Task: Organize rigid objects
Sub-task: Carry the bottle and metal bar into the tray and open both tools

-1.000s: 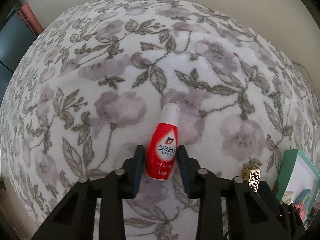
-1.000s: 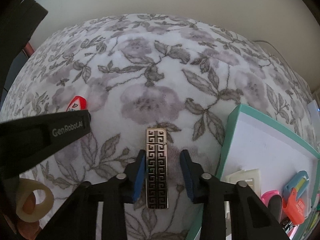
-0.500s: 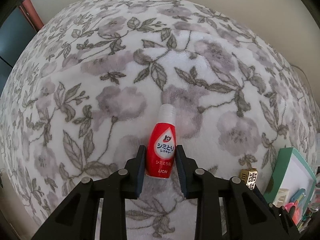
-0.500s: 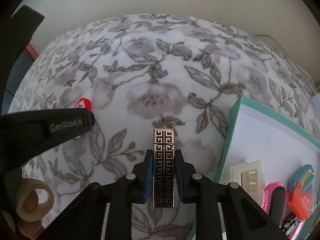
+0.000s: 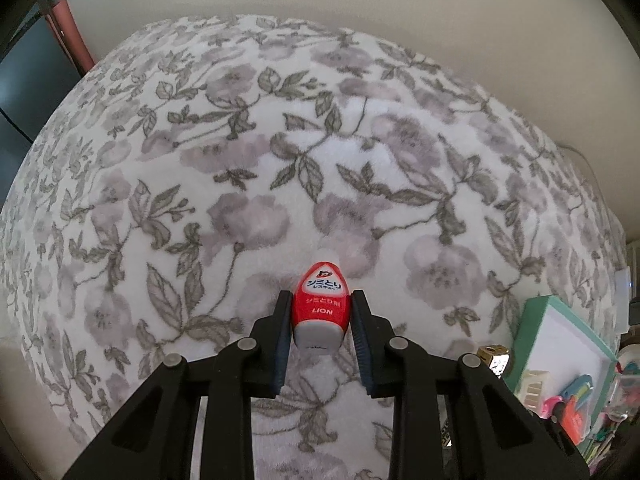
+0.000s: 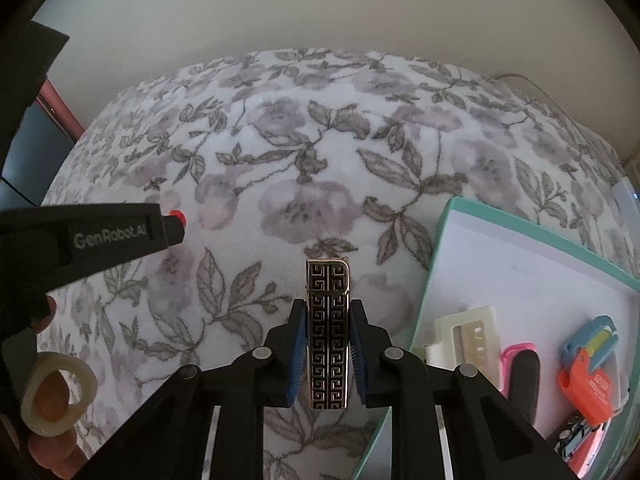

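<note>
Grippers first: my left gripper (image 5: 320, 312) is clamped on the red stain-remover bottle (image 5: 320, 300), its grey base toward the camera and its cap pointing away, and my right gripper (image 6: 327, 334) pinches the black-and-gold patterned lighter (image 6: 328, 332) lengthwise between the blue pads (image 6: 297, 350). Both items sit clear of the blanket (image 5: 280, 160) in the grip.

Just right of the lighter stands the teal-rimmed box (image 6: 436, 248), its white floor holding a cream clip (image 6: 466, 334), a pink-and-black piece (image 6: 520, 368) and an orange-and-blue tape dispenser (image 6: 588, 372) — all bunched toward the near right corner. Nothing lies between the lighter and the box rim. On the left of the right wrist view the side of my left gripper crosses in, a sliver of red showing at its tip, with a cream ring (image 6: 58, 394) on a finger below it.

Underneath is a plush white blanket printed with grey-mauve flowers and leaves; behind it a plain cream wall (image 6: 320, 8), and a dark panel with a reddish edge at far left.

A second ago both pairs of fingers stood apart around the bottle and lighter as they lay flat — since then both have closed and lifted, the bottle tipping nose-away.
</note>
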Available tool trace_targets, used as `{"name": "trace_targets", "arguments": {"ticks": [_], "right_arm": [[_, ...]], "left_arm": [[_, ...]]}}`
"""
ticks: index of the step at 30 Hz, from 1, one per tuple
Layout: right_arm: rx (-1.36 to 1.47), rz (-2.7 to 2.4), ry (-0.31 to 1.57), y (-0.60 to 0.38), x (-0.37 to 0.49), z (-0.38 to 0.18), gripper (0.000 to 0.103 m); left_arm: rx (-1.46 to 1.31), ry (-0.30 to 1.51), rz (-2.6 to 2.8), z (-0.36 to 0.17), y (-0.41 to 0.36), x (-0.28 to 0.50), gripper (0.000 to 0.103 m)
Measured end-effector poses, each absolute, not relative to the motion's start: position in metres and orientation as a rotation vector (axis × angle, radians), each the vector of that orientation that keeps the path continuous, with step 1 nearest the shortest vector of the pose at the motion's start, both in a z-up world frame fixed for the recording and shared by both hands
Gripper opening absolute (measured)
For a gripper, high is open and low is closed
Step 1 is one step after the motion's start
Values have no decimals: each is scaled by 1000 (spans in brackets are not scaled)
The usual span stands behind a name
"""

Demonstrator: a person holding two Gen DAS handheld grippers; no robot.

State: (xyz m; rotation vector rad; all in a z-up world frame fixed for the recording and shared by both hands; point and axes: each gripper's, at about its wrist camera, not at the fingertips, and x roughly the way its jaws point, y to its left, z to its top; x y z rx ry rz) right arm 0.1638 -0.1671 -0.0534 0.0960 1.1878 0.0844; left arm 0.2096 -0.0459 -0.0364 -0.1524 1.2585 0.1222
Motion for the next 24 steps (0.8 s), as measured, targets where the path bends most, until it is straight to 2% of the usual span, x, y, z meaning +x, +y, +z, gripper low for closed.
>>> {"name": "trace_targets", "arguments": {"ticks": [24], "right_arm": [[230,7,1010,-210,111,30,22]], "left_arm": [[-121,1056,50,25,-43,155,30]]}}
